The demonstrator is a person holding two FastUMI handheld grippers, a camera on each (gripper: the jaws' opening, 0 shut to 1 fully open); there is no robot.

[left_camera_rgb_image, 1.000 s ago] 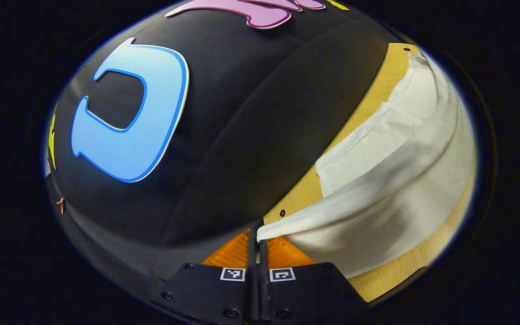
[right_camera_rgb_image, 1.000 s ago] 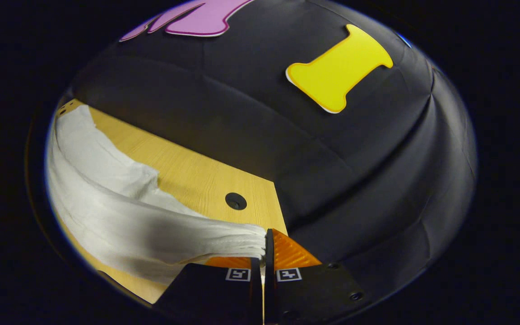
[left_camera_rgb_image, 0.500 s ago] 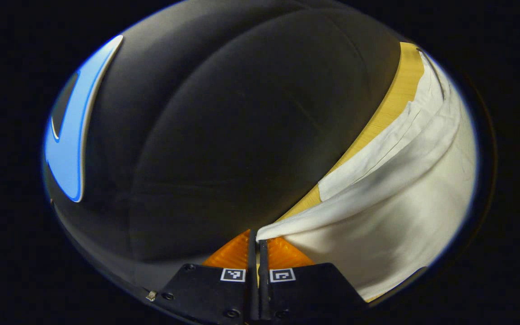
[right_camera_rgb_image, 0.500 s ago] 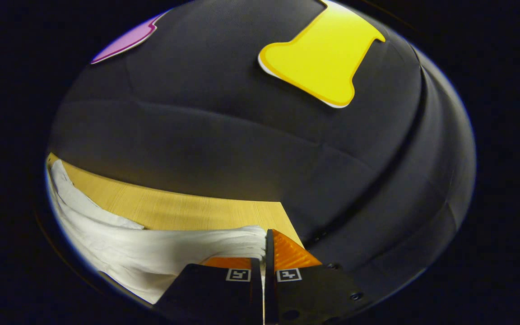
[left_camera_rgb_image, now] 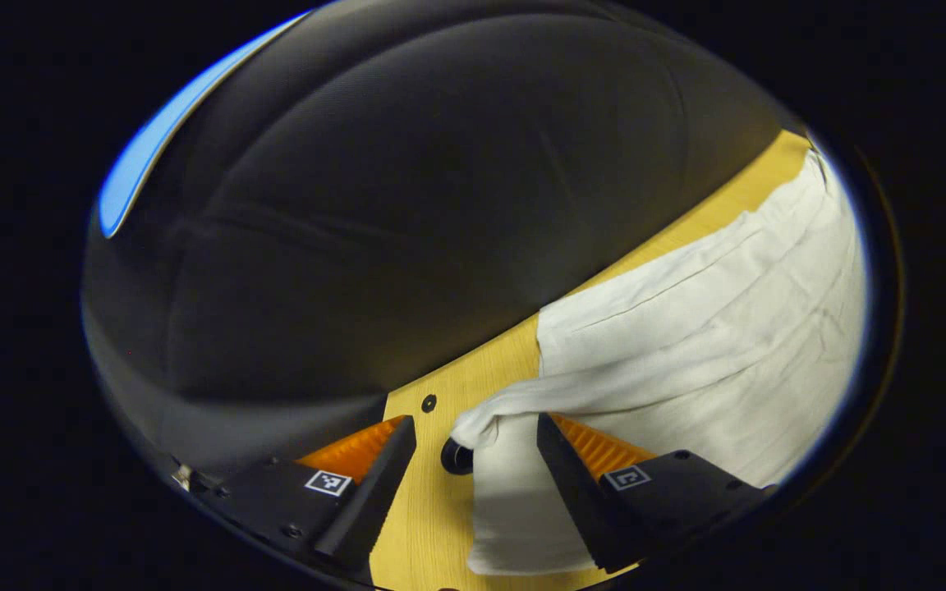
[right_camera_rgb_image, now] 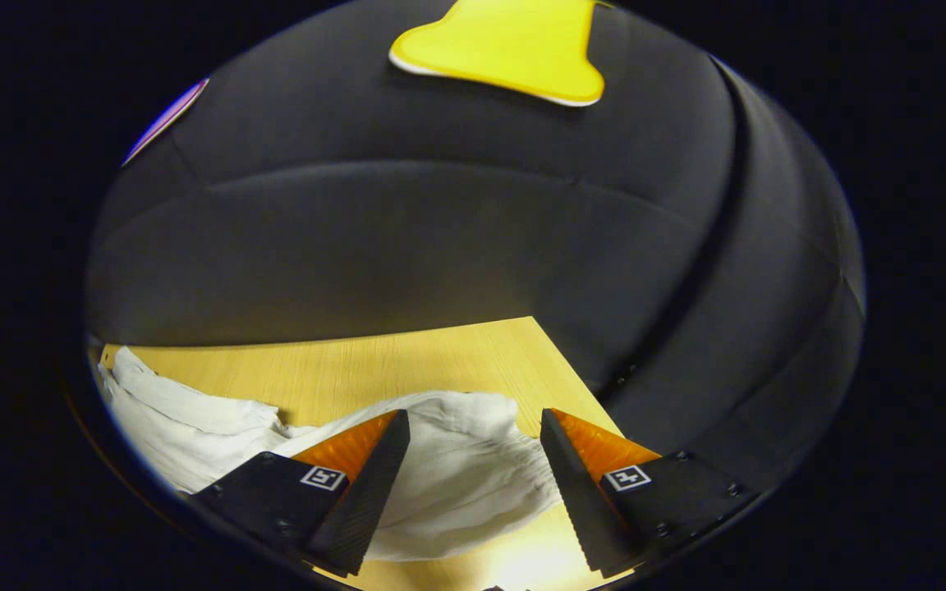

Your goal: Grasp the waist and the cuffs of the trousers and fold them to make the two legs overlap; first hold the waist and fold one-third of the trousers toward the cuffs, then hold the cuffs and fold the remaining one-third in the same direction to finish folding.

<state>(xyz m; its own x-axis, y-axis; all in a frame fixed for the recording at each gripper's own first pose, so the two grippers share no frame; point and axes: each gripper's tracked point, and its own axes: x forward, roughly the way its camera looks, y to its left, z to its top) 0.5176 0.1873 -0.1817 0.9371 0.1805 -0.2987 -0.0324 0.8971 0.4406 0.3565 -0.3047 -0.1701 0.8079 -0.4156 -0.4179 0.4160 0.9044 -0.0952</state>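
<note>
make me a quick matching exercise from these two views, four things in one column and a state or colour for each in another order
Things:
1. left tool
2. trousers
3. table
4. round hole in the table

States or colours:
a. light wood
b. white, lying crumpled on the table
c. small and dark, close to the cloth's corner
d. open, a cloth corner lying between its fingers

Pairs: 1-d, 2-b, 3-a, 4-c

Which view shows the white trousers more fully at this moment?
The left gripper view: the trousers spread over the wooden table, with seam lines and one bunched end between the open left tongs. The right gripper view shows a smaller crumpled part between the open right tongs.
</note>
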